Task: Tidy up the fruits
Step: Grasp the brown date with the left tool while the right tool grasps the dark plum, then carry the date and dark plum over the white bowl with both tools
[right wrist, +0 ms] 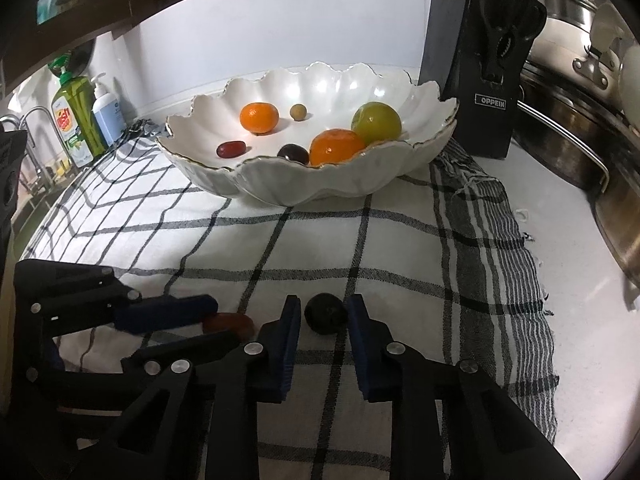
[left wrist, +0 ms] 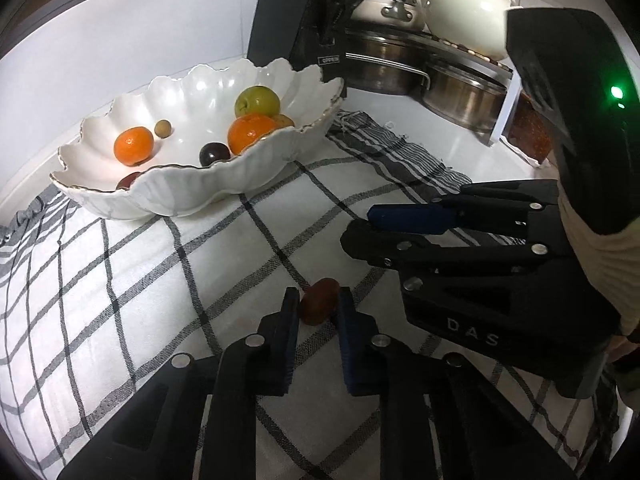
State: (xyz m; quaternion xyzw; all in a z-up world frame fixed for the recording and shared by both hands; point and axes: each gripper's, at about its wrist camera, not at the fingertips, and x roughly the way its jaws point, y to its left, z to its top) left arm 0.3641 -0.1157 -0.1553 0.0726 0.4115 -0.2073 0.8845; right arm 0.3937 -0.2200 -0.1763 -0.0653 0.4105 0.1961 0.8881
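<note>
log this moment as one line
left tongs: around red fruit | right tongs: around dark fruit | both fruits on cloth | bowl: six fruits

Left wrist camera is riding just behind the left claw (left wrist: pixel 318 304), looking forward and down along its fingers, close over the checked cloth (left wrist: pixel 160 280) on the desk. It is facing the scalloped white bowl (left wrist: pixel 180 196) at upper left and is catching the right claw (left wrist: pixel 400 220) entering from the right.

Right wrist camera is sitting low behind the right claw (right wrist: pixel 324 316), facing the bowl (right wrist: pixel 340 184) head-on, with the left claw (right wrist: pixel 192 316) at lower left. Both views are sharing the cloth, the bowl and the black OPPEIN knife block (right wrist: pixel 480 92).
</note>
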